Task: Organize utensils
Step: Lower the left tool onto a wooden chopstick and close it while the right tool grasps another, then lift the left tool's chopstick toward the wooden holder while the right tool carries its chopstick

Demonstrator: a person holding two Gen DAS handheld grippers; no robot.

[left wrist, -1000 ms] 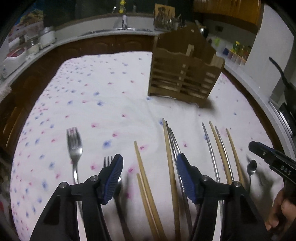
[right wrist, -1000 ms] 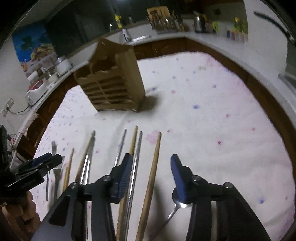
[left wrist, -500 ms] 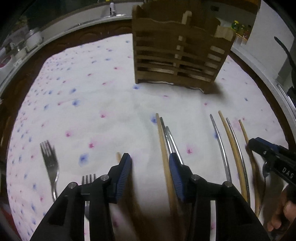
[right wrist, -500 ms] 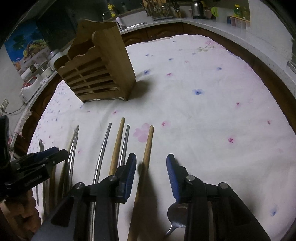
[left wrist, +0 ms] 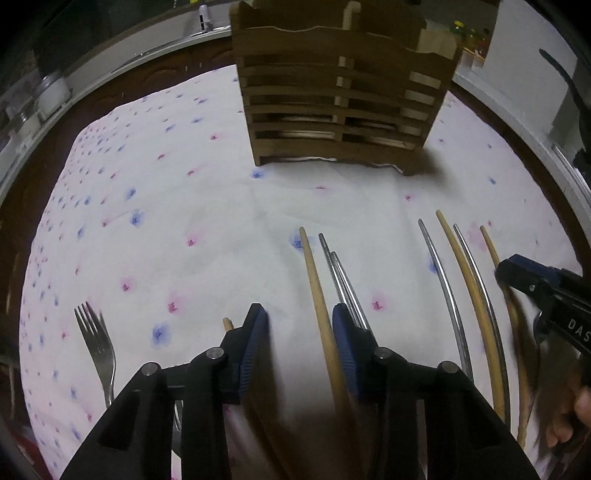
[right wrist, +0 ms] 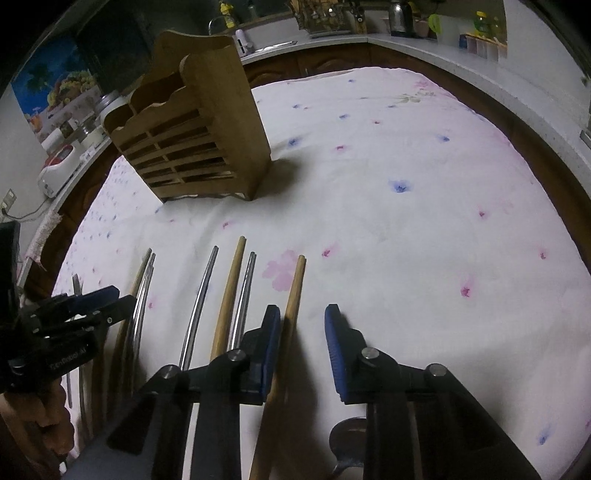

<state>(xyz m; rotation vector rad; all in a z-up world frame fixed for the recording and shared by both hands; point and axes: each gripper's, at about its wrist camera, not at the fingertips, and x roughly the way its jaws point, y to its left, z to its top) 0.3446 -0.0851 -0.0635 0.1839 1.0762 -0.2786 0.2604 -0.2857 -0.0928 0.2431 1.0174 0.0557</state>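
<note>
Between each closing gripper's (left wrist: 295, 325) unpressed pads, 1 wooden chopstick (left wrist: 317, 280), tip toward holder (left wrist: 343, 107).

Four wooden chopsticks (left wrist: 320, 295), four metal chopsticks (left wrist: 445, 288) — one fork (left wrist: 96, 339), one wooden holder (left wrist: 343, 99).

White "DAS" on the right tool (left wrist: 546, 295); lettering on the left tool (right wrist: 70, 325) unreadable.

Home kitchen: countertop (right wrist: 406, 40) with kettle (right wrist: 400, 16), sink tap (right wrist: 216, 24), floral tablecloth (right wrist: 406, 221), wooden cabinets (right wrist: 332, 62).
</note>
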